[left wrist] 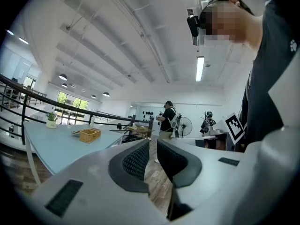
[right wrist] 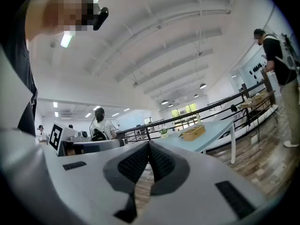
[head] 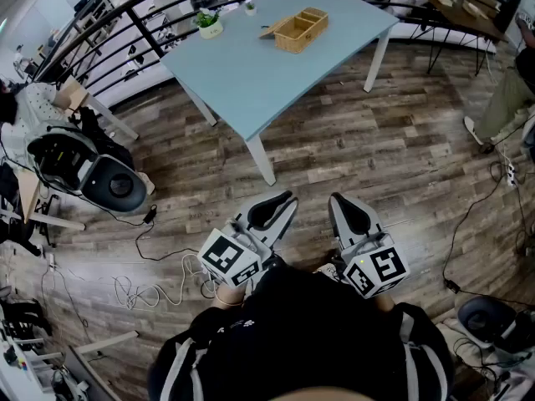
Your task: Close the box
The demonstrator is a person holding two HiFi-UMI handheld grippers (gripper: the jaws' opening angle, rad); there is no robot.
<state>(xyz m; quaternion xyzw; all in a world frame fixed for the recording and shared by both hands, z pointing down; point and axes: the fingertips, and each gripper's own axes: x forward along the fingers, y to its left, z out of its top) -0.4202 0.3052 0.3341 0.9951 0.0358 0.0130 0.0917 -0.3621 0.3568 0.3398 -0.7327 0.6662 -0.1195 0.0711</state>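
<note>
A wicker box (head: 301, 30) with its lid swung open to the left sits on the far part of a light blue table (head: 251, 82). It also shows small and far off in the left gripper view as the box (left wrist: 90, 135) and in the right gripper view as the box (right wrist: 193, 133). My left gripper (head: 280, 205) and right gripper (head: 345, 210) are held close to my body over the wooden floor, well short of the table. The left gripper (left wrist: 153, 146) has a narrow gap between its pads, with nothing in it. The right gripper (right wrist: 149, 146) has its tips touching, empty.
A small potted plant (head: 209, 25) stands on the table left of the box. A black-and-white machine (head: 84, 170) and loose cables (head: 150, 284) lie on the floor at left. A black railing (head: 125, 23) runs behind the table. A person (head: 512, 90) stands at right.
</note>
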